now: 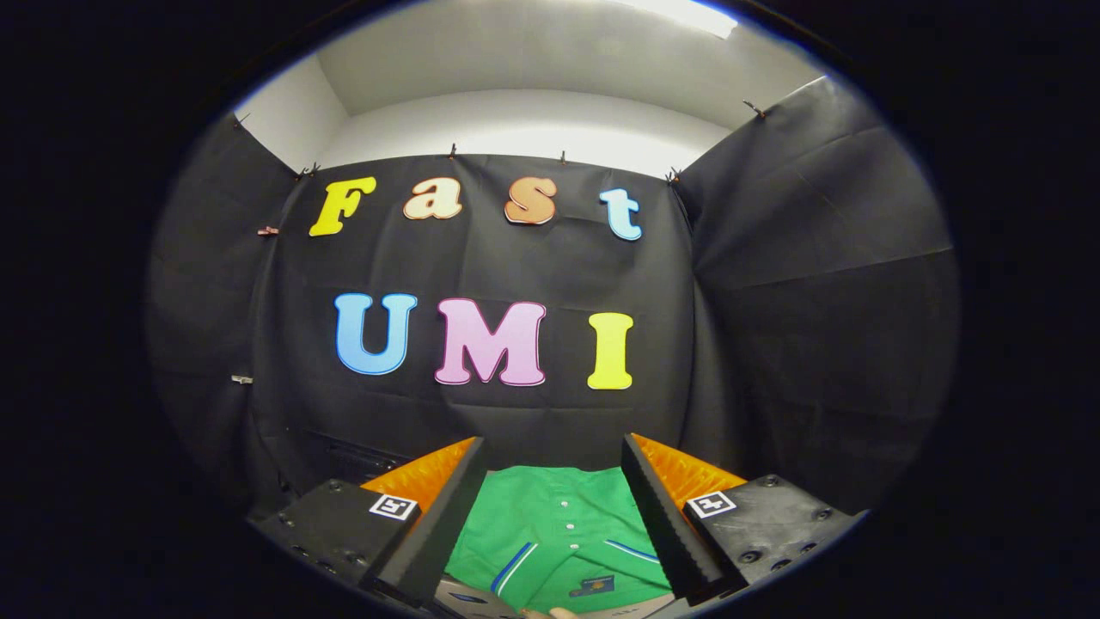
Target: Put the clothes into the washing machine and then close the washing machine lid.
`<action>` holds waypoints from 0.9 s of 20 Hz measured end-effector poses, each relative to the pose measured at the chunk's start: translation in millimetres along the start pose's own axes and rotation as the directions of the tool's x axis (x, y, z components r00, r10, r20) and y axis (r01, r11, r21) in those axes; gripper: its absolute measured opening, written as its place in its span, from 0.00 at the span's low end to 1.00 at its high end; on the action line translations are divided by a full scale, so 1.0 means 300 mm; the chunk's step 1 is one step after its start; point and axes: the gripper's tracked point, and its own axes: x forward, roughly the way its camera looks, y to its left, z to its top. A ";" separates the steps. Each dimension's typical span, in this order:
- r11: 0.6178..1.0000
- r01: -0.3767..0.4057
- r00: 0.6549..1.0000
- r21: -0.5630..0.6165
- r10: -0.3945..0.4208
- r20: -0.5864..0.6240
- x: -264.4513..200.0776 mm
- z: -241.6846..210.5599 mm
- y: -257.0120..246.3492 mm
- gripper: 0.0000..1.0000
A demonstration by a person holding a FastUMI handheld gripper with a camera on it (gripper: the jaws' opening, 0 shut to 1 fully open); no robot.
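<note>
A green garment (559,533) with small white buttons and blue-and-white stripes lies flat below the gripper, showing in the gap between the two fingers. My gripper (554,456) is open, its fingers wide apart and raised above the cloth, touching nothing. A small dark patch sits on the garment near its lower part. The garment's sides are hidden behind the fingers.
The booth's black cloth wall (516,413) stands just beyond the garment and wraps round on both sides. A dark box-like shape (352,460) sits low against the wall beyond the left finger. A bit of a person's hand (550,613) peeks in under the garment's near edge.
</note>
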 end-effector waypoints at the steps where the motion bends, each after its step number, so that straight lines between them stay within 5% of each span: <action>1: 1.000 -0.002 1.000 0.000 0.002 -0.011 0.028 -0.005 -0.004 0.98; 9: 1.000 0.013 0.981 0.021 -0.009 -0.195 0.257 -0.137 -0.057 0.98; 18: 1.000 0.020 0.884 0.001 -0.018 -0.467 0.429 -0.433 -0.084 0.99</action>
